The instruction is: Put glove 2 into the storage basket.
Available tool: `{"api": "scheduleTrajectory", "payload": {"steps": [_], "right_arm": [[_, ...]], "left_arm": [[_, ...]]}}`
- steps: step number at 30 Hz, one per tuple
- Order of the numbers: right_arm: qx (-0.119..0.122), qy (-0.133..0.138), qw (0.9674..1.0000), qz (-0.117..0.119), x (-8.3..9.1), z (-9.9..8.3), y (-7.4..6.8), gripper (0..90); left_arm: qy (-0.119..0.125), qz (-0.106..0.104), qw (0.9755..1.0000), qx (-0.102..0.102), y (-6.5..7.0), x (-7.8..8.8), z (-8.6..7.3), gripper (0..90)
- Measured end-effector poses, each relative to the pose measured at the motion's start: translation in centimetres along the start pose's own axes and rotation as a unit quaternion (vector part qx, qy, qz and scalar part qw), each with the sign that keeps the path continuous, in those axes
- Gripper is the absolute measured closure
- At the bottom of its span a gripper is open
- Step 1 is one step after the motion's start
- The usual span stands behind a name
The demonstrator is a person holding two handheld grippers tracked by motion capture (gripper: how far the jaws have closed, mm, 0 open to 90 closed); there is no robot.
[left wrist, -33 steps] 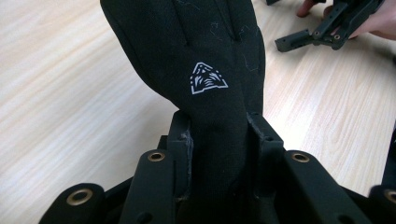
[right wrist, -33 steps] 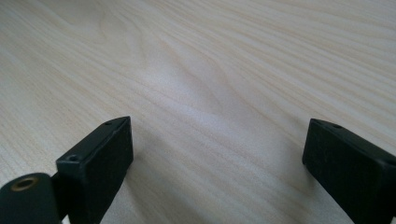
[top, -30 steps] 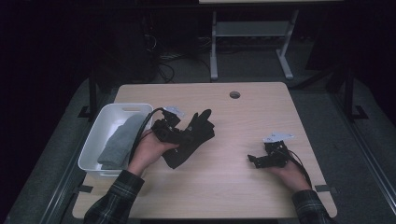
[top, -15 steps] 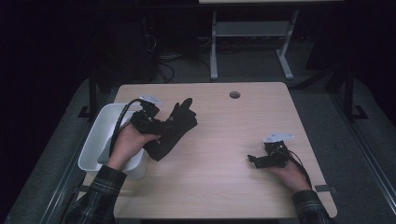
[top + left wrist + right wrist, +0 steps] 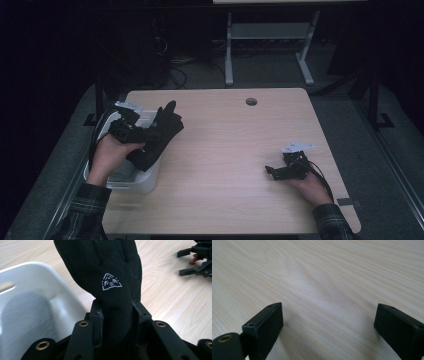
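A black glove [image 5: 161, 134] with a white logo [image 5: 111, 282] hangs in the air over the right rim of the white bin [image 5: 150, 181] at the table's left. My left gripper [image 5: 145, 135] is shut on the glove's cuff; in the left gripper view both jaws press the fabric [image 5: 115, 315] between them. A grey cloth [image 5: 27, 317] lies inside the bin. My right gripper [image 5: 270, 172] rests low on the wood at the table's right, open, with bare tabletop between its jaws [image 5: 327, 322]. The right gripper [image 5: 197, 260] also appears far off in the left gripper view.
The wooden table [image 5: 230, 145] has a round cable hole [image 5: 251, 102] near its far edge. A white metal frame [image 5: 270, 45] and cables stand on the dark floor behind the table.
My left gripper has carried the glove leftward and a little up, from the table's middle-left to over the bin's rim. The right gripper has stayed where it was.
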State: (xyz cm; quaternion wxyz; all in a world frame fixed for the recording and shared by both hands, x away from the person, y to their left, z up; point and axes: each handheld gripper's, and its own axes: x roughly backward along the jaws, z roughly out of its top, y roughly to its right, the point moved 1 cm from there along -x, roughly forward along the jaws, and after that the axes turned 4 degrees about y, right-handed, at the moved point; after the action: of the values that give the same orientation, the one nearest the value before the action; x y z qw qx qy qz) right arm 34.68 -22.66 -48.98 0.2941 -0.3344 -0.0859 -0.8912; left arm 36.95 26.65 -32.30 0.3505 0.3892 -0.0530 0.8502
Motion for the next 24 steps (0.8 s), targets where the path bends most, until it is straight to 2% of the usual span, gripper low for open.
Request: {"api": "scheduleTrajectory", "payload": {"steps": [8,12,15,22,24], "right_arm": [[0.000,0.000,1.0000,-0.001,0.0,0.0,0.0,8.3],[0.000,0.000,1.0000,-0.001,0.0,0.0,0.0,8.3],[0.000,0.000,1.0000,-0.001,0.0,0.0,0.0,8.3],[0.000,0.000,1.0000,-0.001,0.0,0.0,0.0,8.3],[0.000,0.000,1.0000,-0.001,0.0,0.0,0.0,8.3]], "left_arm": [[-0.001,0.029,0.9992,0.027,-2.4,1.9,-1.8,66.6],[-0.002,0.037,0.9979,0.052,-4.1,2.5,-2.9,66.5],[-0.005,0.045,0.9967,0.067,-5.0,2.5,-3.6,66.5],[-0.019,0.069,0.9936,0.087,-6.6,1.8,-4.4,66.4],[-0.017,0.070,0.9931,0.092,-6.9,1.5,-4.5,66.3]]}}
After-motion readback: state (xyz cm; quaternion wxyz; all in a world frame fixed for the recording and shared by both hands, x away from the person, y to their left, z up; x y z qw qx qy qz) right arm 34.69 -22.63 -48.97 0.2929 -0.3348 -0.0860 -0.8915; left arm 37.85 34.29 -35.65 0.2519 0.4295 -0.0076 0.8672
